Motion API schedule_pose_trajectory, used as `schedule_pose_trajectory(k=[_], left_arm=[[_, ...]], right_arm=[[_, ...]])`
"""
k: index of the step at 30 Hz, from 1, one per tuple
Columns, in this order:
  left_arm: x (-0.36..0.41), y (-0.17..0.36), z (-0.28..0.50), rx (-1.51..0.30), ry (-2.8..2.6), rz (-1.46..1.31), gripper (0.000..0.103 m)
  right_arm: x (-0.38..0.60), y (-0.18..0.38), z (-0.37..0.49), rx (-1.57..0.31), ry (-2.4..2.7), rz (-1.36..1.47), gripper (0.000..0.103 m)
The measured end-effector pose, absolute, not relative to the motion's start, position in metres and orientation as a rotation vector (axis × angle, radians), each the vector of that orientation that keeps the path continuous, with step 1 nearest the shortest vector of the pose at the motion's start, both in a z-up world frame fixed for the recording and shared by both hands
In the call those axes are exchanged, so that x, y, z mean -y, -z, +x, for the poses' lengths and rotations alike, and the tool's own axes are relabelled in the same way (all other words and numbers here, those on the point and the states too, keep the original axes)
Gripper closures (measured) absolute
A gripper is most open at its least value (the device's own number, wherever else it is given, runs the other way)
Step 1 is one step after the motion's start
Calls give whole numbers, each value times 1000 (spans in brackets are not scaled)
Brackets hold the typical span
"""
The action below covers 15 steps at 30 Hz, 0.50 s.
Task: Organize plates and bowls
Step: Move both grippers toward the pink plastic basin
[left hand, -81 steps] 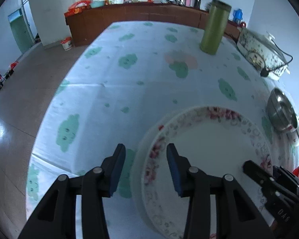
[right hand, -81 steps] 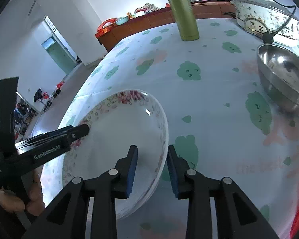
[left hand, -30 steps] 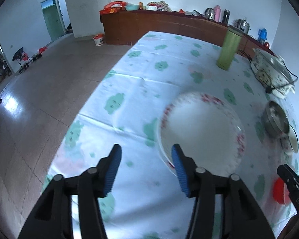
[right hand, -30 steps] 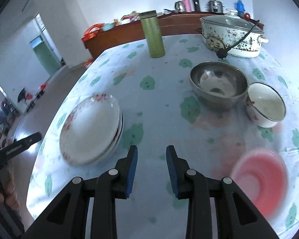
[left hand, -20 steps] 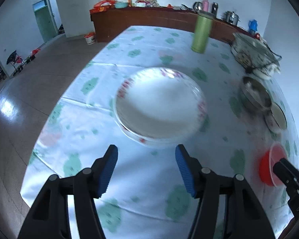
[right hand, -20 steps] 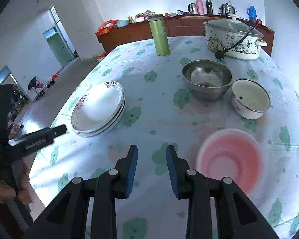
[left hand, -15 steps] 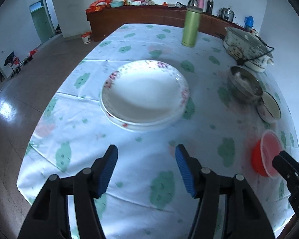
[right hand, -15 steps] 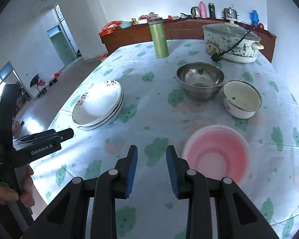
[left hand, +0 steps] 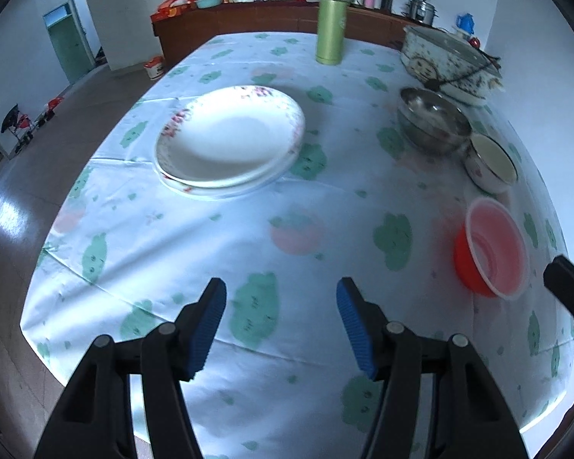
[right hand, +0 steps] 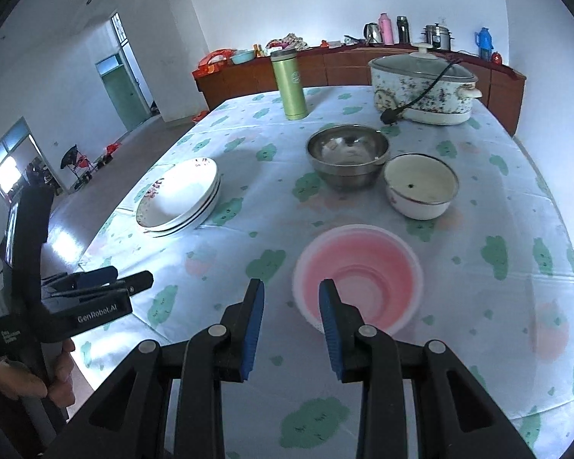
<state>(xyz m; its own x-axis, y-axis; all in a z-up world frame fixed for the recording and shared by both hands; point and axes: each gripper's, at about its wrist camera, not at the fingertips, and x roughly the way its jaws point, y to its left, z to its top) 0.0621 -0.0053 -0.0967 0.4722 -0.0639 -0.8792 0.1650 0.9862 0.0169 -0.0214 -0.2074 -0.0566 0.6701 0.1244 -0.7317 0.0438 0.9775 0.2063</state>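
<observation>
Your right claw [right hand: 291,302] hangs parted and empty, its right jaw over the near rim of the pink plastic bowl [right hand: 357,275]; your left claw [left hand: 281,313] gapes wider, holding nothing. That bowl looks light and slightly flexible, so pinch its thin rim. Beyond it, touching each other, sit one steel bowl [right hand: 347,155], probably slick, and one white enamel bowl [right hand: 421,184], liable to chip. Left of the pink bowl, well apart, the flowered plates [right hand: 180,198], at least two stacked, look heavy and breakable.

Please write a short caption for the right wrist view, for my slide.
Right gripper, jaws open and empty, above the pink bowl; stacked plates lie at left.
</observation>
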Motion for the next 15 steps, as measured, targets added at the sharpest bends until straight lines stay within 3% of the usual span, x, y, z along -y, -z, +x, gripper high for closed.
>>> schedule_pose_trajectory(k=[15], left_arm=[[65,95,31,-1062,280,201,42]], right_arm=[[261,54,-57,-829,65,242,70]])
